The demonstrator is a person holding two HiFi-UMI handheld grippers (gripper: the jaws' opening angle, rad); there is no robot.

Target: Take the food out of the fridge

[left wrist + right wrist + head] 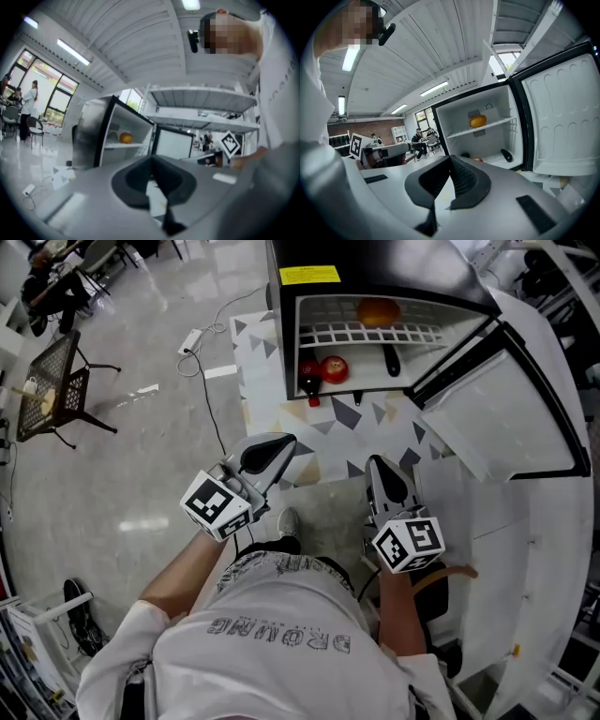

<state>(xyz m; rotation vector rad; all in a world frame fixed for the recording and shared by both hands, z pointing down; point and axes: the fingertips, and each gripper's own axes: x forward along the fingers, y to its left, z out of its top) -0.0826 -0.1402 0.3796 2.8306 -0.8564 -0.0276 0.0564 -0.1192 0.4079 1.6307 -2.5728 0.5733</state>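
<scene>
The fridge (281, 343) stands open on the far side, well apart from both grippers. 1 orange (378, 311) sits on the upper shelf. Below it, 2 red fruits (335, 368) lie left, and a dark long thing (392, 360) lies right, its length running near to far.

Your left gripper (270, 452) is nearer the red fruits, and your right gripper (386, 476) is nearer the dark thing. Both have their jaws together and empty. The door (487, 418) hangs open at right, and nothing blocks the way.

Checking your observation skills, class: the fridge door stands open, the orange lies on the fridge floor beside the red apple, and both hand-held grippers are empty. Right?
Wrong in one respect: the orange sits on the upper shelf, above the red apple, as the head view shows. The door is open; the left hand-held gripper and right hand-held gripper are empty.
</scene>
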